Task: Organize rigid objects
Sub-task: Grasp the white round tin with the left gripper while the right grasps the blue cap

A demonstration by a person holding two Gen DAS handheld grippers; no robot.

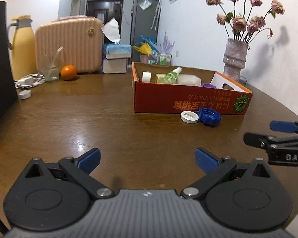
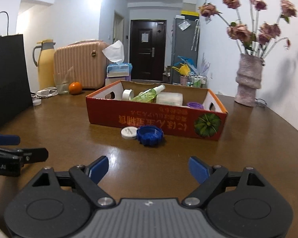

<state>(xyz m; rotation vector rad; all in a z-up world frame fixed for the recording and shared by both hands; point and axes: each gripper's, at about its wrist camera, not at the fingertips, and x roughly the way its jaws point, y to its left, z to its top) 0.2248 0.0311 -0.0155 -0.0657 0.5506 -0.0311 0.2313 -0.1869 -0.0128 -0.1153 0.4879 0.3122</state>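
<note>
Both claws, left gripper (image 1: 148, 160) and right gripper (image 2: 148, 168), are spread and empty. Just before the red box (image 2: 149, 119) lie a white lid (image 2: 129, 132) and blue cap (image 2: 150, 134), touching.

On my bench (image 2: 69, 138) a red box (image 2: 155, 122) stands open, its print upside down toward me. Inside I see a tape roll (image 2: 127, 94) on edge at the left, a green bottle (image 2: 149, 95) lying tilted with its white cap up to the right, a white container (image 2: 169, 98) beside it and a purple lid (image 2: 195, 105) farther right. Just in front of the box lie a white cap (image 2: 129, 132) and a ridged blue cap (image 2: 150, 134), open side up, touching each other.
</note>
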